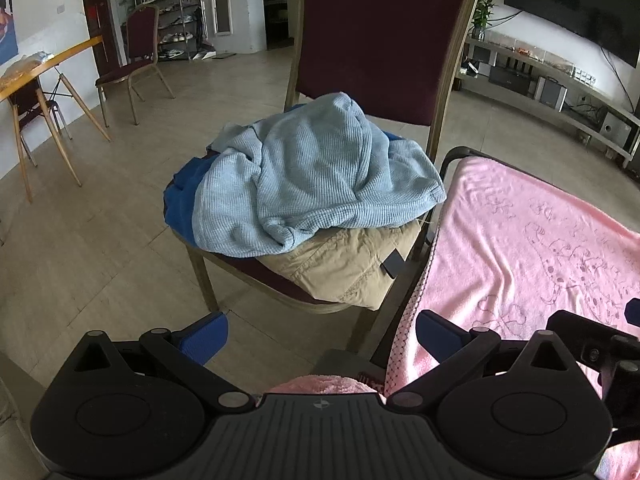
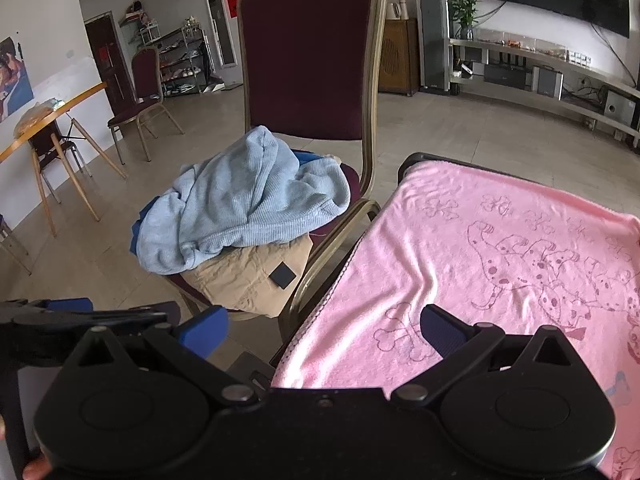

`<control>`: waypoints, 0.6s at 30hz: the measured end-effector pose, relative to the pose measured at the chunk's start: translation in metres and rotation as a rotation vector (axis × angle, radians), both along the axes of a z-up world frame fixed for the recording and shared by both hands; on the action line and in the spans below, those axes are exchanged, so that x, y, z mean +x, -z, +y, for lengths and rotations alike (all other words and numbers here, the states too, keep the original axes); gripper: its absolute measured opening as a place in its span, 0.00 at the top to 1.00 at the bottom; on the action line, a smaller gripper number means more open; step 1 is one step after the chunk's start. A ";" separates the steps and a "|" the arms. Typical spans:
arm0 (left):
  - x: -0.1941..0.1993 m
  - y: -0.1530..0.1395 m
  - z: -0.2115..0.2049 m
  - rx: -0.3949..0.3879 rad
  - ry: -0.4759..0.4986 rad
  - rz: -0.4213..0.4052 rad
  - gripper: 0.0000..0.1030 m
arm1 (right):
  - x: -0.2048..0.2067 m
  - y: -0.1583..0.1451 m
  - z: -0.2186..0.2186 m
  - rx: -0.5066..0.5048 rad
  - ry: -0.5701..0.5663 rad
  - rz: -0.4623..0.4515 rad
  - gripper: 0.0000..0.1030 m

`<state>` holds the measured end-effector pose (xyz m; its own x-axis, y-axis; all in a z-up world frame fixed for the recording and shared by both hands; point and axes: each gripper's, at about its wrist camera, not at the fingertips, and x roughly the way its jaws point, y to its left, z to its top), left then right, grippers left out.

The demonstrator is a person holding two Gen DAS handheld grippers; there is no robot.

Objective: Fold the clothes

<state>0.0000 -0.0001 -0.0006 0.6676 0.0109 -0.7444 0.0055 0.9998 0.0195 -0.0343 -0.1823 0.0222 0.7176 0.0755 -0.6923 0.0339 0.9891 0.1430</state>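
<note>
Clothes (image 1: pixel 316 176) heap on chair (image 1: pixel 384 40) beside pink towel (image 2: pixel 500 264); left claw (image 1: pixel 322 334) and right claw (image 2: pixel 324 330) gape empty.

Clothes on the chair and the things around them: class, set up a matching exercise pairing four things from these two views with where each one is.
Things:
1. light blue knit top
2. tan garment
3. pink blanket
4. dark blue garment

Places:
A. spread flat over the surface beside the chair
B. at the bottom of the pile, on the chair seat, with a dark square patch showing
C. on top of the pile
D. peeking out from under the top, on the pile's left

Pairs: 1-C, 2-B, 3-A, 4-D
</note>
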 end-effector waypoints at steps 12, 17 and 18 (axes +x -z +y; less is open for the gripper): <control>0.003 0.009 -0.005 0.061 -0.036 0.016 0.00 | 0.002 0.017 0.005 0.041 -0.023 0.002 0.00; 0.007 0.008 -0.009 0.081 -0.045 0.015 0.00 | 0.002 0.019 0.008 0.030 -0.033 -0.004 0.00; 0.007 0.008 -0.009 0.082 -0.047 0.014 0.00 | 0.002 0.018 0.007 0.033 -0.032 -0.001 0.00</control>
